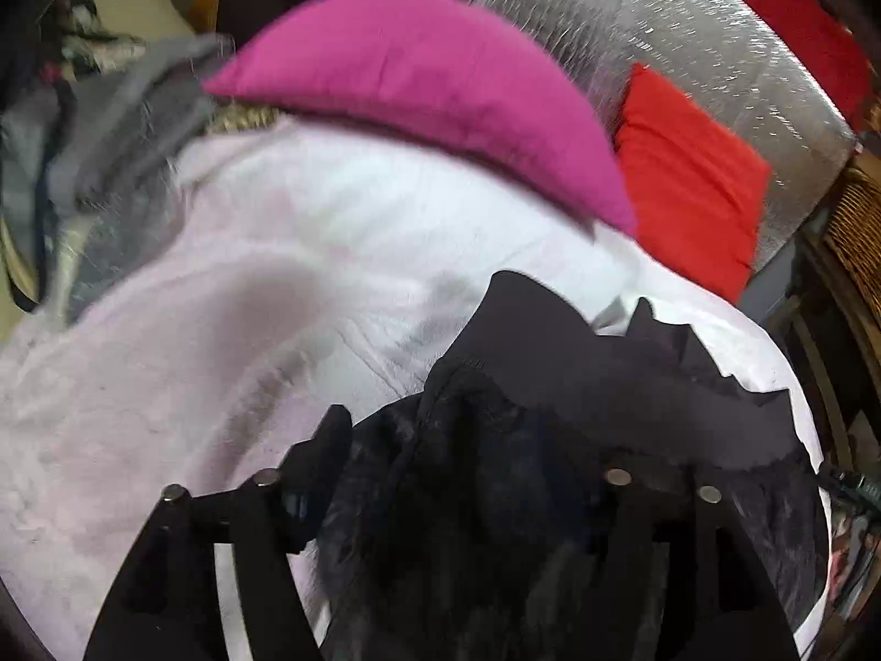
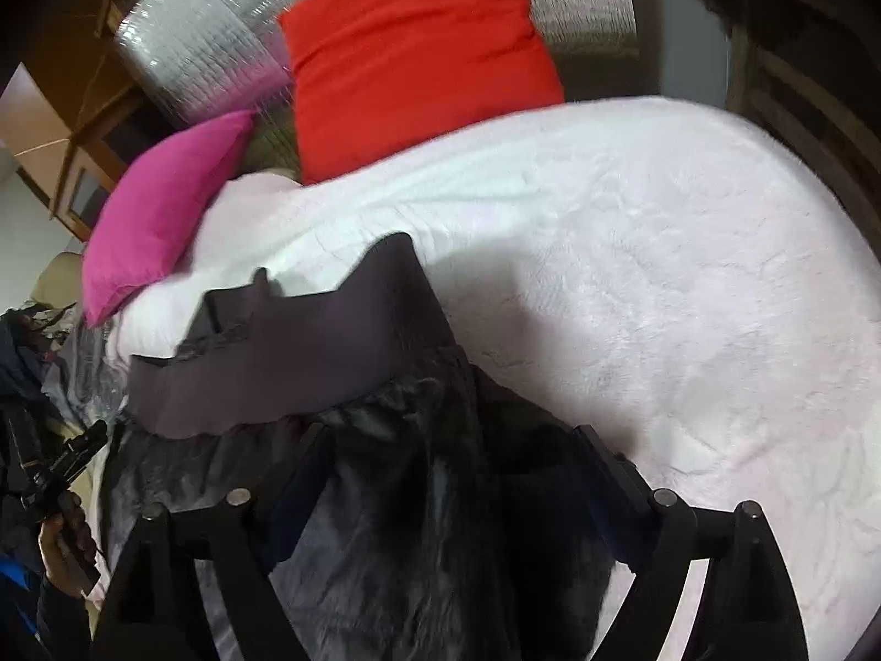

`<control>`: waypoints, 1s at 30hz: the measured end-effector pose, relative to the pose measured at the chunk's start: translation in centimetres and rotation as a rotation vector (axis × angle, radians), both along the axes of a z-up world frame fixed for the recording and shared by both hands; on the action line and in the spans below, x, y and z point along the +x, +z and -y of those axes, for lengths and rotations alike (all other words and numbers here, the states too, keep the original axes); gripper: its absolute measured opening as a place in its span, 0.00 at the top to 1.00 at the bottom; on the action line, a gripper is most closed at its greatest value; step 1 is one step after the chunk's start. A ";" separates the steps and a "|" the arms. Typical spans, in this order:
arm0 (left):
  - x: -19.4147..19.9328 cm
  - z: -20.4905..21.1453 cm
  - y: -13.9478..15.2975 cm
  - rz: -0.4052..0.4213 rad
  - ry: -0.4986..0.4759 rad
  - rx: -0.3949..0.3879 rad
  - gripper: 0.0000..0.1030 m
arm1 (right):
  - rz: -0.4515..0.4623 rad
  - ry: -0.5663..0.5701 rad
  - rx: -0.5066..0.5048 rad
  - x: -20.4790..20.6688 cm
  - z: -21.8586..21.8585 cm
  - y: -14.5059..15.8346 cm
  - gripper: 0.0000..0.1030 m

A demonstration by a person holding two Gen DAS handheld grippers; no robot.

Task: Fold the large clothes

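Note:
A large black garment [image 1: 550, 385] with a shiny dark lining lies on a pale pink fluffy blanket [image 1: 192, 358]. In the left wrist view my left gripper [image 1: 457, 457] has the black cloth bunched between its jaws; its right finger is hidden by cloth. In the right wrist view the same garment [image 2: 286, 352] shows a grey-purple panel. My right gripper [image 2: 446, 440] is wrapped in the dark cloth, which fills the gap between its fingers. The blanket [image 2: 661, 275] spreads to the right.
A magenta cushion [image 1: 418, 88] and a red cushion [image 1: 688, 182] lie at the blanket's far edge against a silver quilted backrest [image 1: 688, 27]. A grey clothes pile [image 1: 99, 165] sits at left. The left hand-held gripper [image 2: 55, 473] shows at the right view's left edge.

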State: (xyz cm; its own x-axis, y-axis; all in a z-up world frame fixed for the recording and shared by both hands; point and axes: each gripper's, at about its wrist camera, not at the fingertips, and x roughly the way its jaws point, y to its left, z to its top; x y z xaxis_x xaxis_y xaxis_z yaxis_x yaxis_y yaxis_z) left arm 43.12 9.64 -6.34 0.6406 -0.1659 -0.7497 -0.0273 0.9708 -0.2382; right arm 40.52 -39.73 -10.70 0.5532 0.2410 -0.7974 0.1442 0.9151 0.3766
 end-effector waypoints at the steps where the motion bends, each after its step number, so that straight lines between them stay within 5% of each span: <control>1: -0.7 0.1 0.4 0.007 -0.016 0.000 0.33 | 0.008 0.012 0.006 -0.8 -0.1 0.5 0.14; 9: -6.1 -1.5 -1.5 -0.039 -0.060 0.019 0.33 | -0.041 0.072 -0.005 -5.9 -1.0 -0.1 0.20; 11: -6.6 -1.6 -2.1 -0.050 -0.070 0.012 0.33 | -0.069 0.108 -0.016 -5.7 -2.1 -0.6 0.34; 12: -6.8 -1.5 -2.4 -0.055 -0.076 0.015 0.33 | -0.089 0.110 -0.021 -5.9 -2.1 -1.0 0.55; 13: -6.7 -1.4 -2.7 -0.062 -0.079 0.023 0.46 | -0.106 0.101 -0.029 -5.9 -2.0 -1.3 0.70; 14: -6.7 -1.5 -3.1 -0.080 -0.079 0.020 0.82 | -0.112 0.101 -0.016 -6.0 -2.0 -1.5 0.82; 15: -6.5 -1.9 -3.6 -0.112 -0.079 -0.019 0.86 | -0.105 0.102 -0.013 -6.6 -1.9 -1.3 0.90; 18: -6.9 -2.7 -3.8 -0.103 -0.049 -0.049 0.86 | -0.100 0.078 -0.024 -7.2 -1.5 -1.3 0.92; 21: -6.8 -2.1 -5.3 -0.139 -0.041 -0.008 0.86 | -0.142 0.030 0.058 -6.6 -0.6 -3.9 0.90; 24: -7.6 -1.5 -4.0 -0.104 -0.017 0.043 0.83 | -0.112 0.020 0.042 -6.9 -1.0 -2.7 0.85; 26: -8.4 -1.5 -3.2 -0.096 0.005 0.053 0.52 | -0.095 0.021 0.011 -7.5 -1.2 -1.4 0.80; 28: -9.4 -1.6 -2.4 -0.068 0.030 0.073 0.33 | -0.065 -0.019 -0.020 -8.2 -1.1 0.1 0.77; 30: -10.8 -1.3 -1.3 -0.015 0.048 0.135 0.31 | -0.018 -0.037 -0.053 -8.7 -1.3 1.7 0.76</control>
State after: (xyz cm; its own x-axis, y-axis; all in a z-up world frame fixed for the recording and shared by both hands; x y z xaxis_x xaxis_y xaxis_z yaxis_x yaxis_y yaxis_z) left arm 32.35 10.96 -7.68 0.6338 -0.0324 -0.7728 -0.0769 0.9915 -0.1046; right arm 31.85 -38.40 -9.03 0.5467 0.1776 -0.8183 0.1846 0.9276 0.3247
